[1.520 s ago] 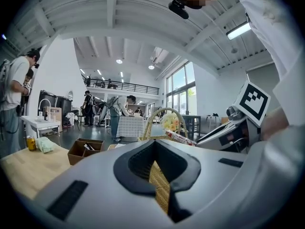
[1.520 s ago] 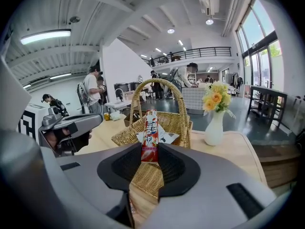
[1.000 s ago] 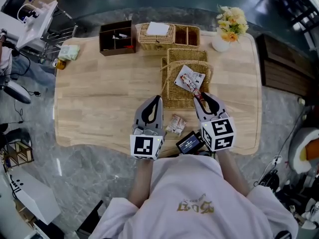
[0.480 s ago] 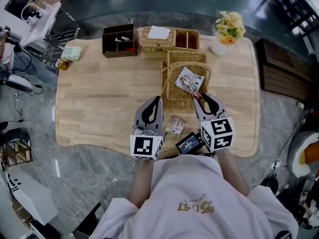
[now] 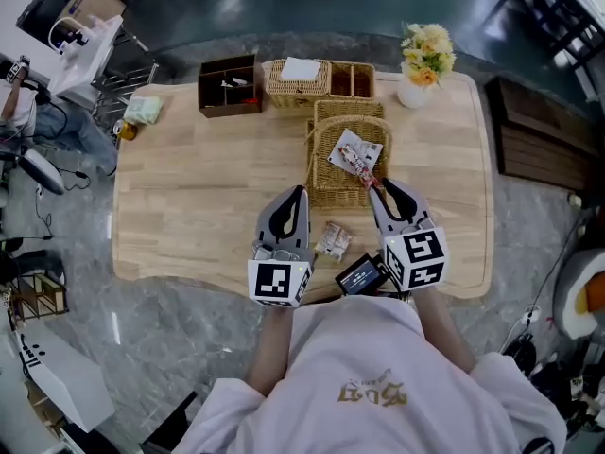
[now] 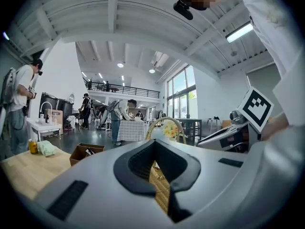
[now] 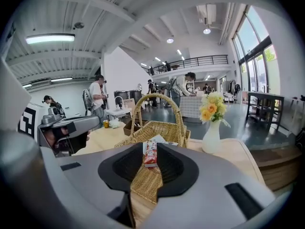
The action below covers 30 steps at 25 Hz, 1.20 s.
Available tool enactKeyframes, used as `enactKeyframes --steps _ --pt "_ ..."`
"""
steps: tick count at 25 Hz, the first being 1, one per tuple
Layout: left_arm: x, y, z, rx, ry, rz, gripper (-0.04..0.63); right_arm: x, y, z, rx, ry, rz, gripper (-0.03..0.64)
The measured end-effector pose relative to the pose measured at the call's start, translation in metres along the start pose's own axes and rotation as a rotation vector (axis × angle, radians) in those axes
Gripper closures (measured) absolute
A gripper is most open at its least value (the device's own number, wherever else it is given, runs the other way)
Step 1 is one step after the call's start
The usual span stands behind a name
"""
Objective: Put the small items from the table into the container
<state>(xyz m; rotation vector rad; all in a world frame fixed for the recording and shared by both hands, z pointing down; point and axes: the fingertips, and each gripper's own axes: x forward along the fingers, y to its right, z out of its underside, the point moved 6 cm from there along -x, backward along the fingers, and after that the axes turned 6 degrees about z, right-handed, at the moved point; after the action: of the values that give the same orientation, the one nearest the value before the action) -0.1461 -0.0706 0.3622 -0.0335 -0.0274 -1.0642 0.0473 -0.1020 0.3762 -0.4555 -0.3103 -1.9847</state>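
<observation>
A wicker basket with a hoop handle stands mid-table; a white packet lies in it. My right gripper is at the basket's near right rim. Its jaws are closing and pinch a red snack packet by its lower end; the packet slants up over the basket. In the right gripper view the basket lies straight ahead. My left gripper hovers left of the basket's front, shut and empty; its view shows the handle beyond the tips. A crinkly snack packet lies on the table between the grippers.
Along the far edge stand a dark brown box, two low wicker trays, and a white vase of yellow flowers. A green packet and a can sit at the far left corner. People stand in the room beyond.
Both grippers have lifted slightly above the table. The red packet stays between the right gripper's jaws, still over the basket's near rim.
</observation>
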Motion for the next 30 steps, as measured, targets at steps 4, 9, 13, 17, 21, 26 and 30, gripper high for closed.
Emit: enactKeyframes --steps 4,9,13,17,21,26,30 --pt "-0.002 0.007 -0.007 0.009 0.011 0.003 0.601 -0.013 0.004 -0.006 -0.023 0.060 0.023 0.574" --pt "-0.007 0.014 -0.017 0.030 0.033 -0.022 0.601 -0.023 0.005 -0.011 -0.040 0.093 0.013 0.595" --pt "-0.013 0.018 -0.029 0.046 0.053 -0.033 0.601 -0.034 0.007 -0.017 -0.045 0.137 0.007 0.595" --pt "-0.020 0.021 -0.043 0.059 0.079 -0.052 0.601 -0.047 0.008 -0.026 -0.030 0.187 -0.011 0.595" --pt "-0.027 0.024 -0.052 0.075 0.103 -0.081 0.601 -0.056 0.010 -0.031 -0.043 0.213 -0.019 0.595" --pt "-0.035 0.031 -0.062 0.082 0.127 -0.104 0.601 -0.066 0.010 -0.038 -0.065 0.256 -0.021 0.595" --pt "-0.040 0.035 -0.073 0.091 0.147 -0.116 0.601 -0.075 0.009 -0.047 -0.081 0.309 -0.024 0.595"
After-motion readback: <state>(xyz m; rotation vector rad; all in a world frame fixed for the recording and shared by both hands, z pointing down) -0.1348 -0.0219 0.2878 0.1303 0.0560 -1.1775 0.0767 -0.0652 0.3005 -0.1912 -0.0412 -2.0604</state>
